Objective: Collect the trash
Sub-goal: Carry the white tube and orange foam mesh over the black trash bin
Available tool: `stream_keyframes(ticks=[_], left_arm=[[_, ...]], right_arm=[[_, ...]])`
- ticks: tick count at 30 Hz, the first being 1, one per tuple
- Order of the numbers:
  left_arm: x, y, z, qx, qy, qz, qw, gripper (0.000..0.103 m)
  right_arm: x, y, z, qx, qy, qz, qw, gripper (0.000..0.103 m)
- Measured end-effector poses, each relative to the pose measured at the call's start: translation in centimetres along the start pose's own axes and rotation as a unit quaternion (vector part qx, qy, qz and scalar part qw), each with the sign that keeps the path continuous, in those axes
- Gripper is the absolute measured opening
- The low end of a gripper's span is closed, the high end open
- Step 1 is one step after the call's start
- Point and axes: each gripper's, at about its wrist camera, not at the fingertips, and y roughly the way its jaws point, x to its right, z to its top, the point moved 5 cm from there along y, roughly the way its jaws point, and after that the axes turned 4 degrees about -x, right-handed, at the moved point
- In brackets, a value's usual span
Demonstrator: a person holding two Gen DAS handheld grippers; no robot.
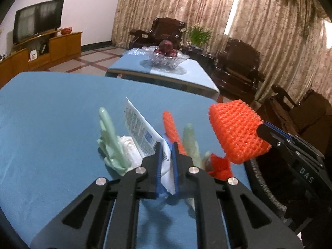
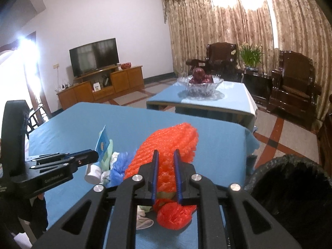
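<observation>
Through my left wrist camera, my left gripper (image 1: 167, 155) pinches a white printed wrapper (image 1: 143, 132), with pale green foam (image 1: 110, 141) just to its left on the blue table (image 1: 51, 114). Through the right one, my right gripper (image 2: 166, 172) is clamped on the orange foam net (image 2: 166, 145), the black bin (image 2: 290, 182) close to its right.

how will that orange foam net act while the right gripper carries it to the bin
The orange foam net looks soft and light: it bulges around the right gripper, so probably squashy. Its open mesh likely grips the pads, though it may snag.
</observation>
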Motion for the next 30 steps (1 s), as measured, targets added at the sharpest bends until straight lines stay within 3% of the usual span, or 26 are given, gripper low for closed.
stream_keyframes(ticks=[18,30], left_arm=[[8.1,-2.4,1.0,0.021,0.065,-0.053,0.9963,0.007],[18.6,-0.1,0.9,0.010,0.126,-0.138,0.9823,0.006]], right_arm=[[1.9,-6.1,0.7,0.036,0.007,-0.018,0.999,0.014],[10.6,-11.9,-1.1,0.047,0.056,-0.105,0.992,0.014]])
